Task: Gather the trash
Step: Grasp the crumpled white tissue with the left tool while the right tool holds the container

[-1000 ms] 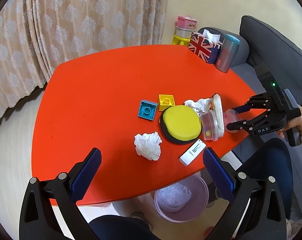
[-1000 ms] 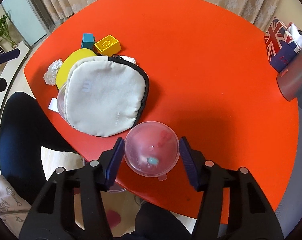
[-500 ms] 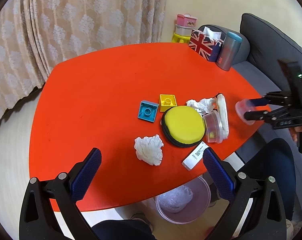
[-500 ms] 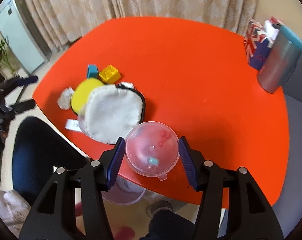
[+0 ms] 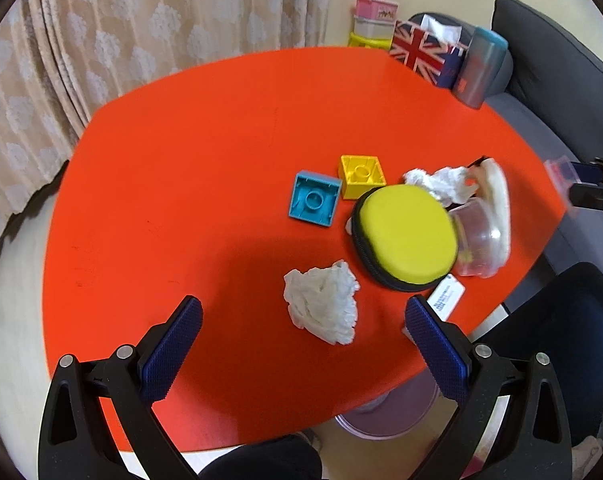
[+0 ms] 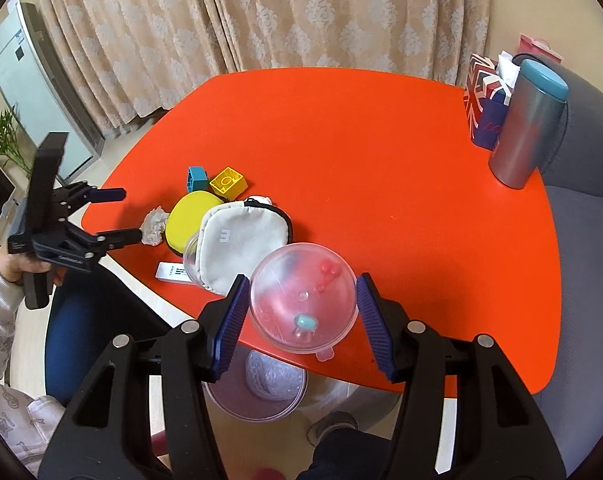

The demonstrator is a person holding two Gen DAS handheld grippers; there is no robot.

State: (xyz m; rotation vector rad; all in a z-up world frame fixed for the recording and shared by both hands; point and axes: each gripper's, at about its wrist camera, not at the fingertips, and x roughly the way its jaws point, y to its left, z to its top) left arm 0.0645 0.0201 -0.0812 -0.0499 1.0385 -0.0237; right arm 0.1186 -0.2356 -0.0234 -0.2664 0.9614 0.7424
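My right gripper (image 6: 301, 314) is shut on a clear plastic capsule half (image 6: 303, 296) with small bits inside, held above the table's near edge. A pink trash bin (image 6: 257, 392) with tissue in it stands on the floor below it. My left gripper (image 5: 301, 332) is open and empty, just short of a crumpled white tissue (image 5: 323, 308) on the red table (image 5: 205, 152); it also shows in the right wrist view (image 6: 119, 214). A second tissue (image 5: 437, 182) lies behind the yellow pouch (image 5: 407, 236). Another clear capsule half (image 5: 475, 240) leans by the pouch.
A blue brick (image 5: 314, 204), a yellow brick (image 5: 361, 176) and a white card (image 5: 445, 298) lie near the pouch. A grey pouch (image 6: 241, 248) lies open. A flag tissue box (image 6: 487, 100) and a tumbler (image 6: 527, 124) stand at the far corner. A sofa is at the right.
My right gripper lifted the capsule half off the table and pulled back toward the near edge, over the bin. My left gripper moved forward over the table toward the near tissue.
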